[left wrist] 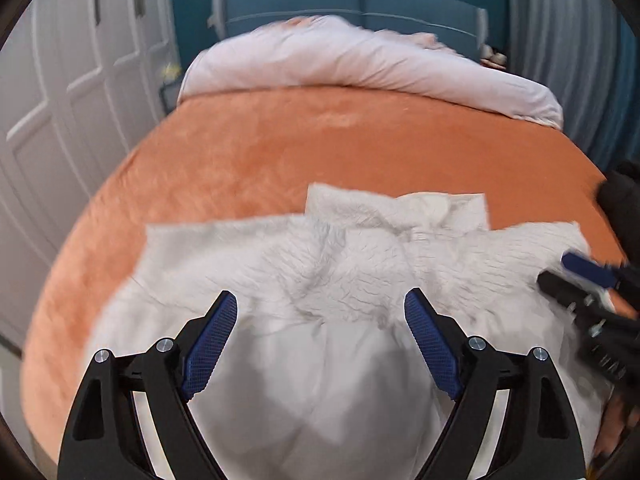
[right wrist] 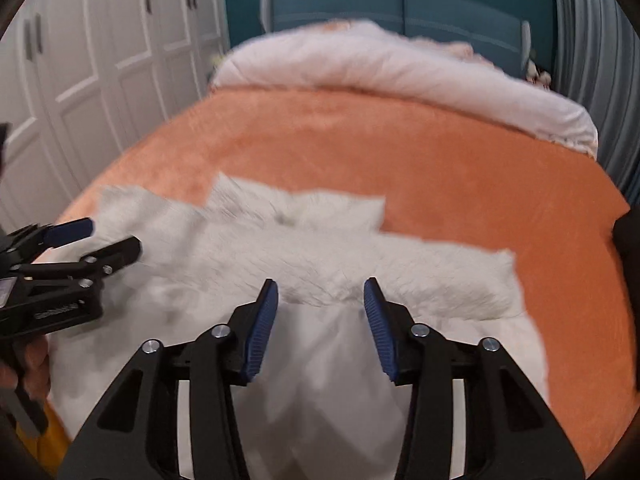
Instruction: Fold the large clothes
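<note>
Left gripper [left wrist: 320, 308] hovers over the near half of the white fleece garment [left wrist: 340, 272], jaws spread wide, nothing between the blue pads [left wrist: 212, 344]; only smooth white lining shows in the gap. No earlier view is available, so how the jaws got there goes unrecorded.

White fleece garment lies flat on the orange bedspread [left wrist: 248, 148], toward the bed's near end. Long axis appears to run across the bed, left to right. Fuzzy outer face shows along the far edge, with a collar or hood bunched at the far middle; a smooth inner panel faces up on the near side. Looks part-folded already, though the blur limits certainty.

Right gripper [right wrist: 320, 292] sits over the garment's right half, jaws partly spread, pads clear of the cloth, nothing pinched. In the left wrist view it enters from the right edge, tips above the fleece.

Key relation: the garment lies directly ahead of and beneath both grippers, each one nearer its own end. The left end falls to the left hand, the right end to the right. Judged next move: each takes an edge on its side.

Pale duvet [left wrist: 360, 60] is heaped at the far end of the bedspread; white wardrobe doors [left wrist: 80, 80] stand left of it.
</note>
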`<state>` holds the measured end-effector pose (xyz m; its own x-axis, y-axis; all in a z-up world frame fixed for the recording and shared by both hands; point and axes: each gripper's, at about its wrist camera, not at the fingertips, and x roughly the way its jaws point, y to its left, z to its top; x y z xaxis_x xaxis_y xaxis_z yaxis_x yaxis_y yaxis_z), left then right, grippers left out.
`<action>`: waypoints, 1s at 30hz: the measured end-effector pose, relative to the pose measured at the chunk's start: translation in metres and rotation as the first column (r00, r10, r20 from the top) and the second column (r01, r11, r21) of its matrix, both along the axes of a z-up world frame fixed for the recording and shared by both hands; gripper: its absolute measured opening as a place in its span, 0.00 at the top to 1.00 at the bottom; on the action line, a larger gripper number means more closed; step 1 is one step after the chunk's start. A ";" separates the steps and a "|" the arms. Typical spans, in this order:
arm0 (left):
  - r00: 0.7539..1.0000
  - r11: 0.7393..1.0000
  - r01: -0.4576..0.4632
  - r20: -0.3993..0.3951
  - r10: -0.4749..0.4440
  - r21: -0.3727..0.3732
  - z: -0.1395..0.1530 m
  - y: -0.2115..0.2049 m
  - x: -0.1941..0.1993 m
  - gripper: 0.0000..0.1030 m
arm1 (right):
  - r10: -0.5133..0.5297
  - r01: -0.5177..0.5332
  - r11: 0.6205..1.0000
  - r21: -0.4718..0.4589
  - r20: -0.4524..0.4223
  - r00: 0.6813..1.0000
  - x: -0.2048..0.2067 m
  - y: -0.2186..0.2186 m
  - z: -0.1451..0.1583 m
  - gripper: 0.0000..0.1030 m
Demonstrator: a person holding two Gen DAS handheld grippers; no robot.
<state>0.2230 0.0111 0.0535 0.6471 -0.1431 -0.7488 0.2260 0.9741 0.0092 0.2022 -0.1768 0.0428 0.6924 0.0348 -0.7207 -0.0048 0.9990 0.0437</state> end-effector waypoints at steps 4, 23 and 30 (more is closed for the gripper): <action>0.998 0.998 -0.061 -0.031 0.061 -0.017 -0.032 0.002 0.022 0.16 | -0.052 0.057 0.994 0.089 -0.057 0.997 0.019 -0.022 -0.035 0.61; 0.993 0.993 -0.111 0.043 0.113 -0.046 -0.082 -0.003 0.038 0.06 | -0.086 0.089 0.977 0.193 -0.026 0.996 0.037 -0.037 -0.083 0.61; 0.993 0.993 -0.111 0.028 0.111 -0.028 -0.081 -0.006 0.041 0.06 | -0.087 0.093 0.979 0.182 -0.038 0.995 0.040 -0.034 -0.079 0.61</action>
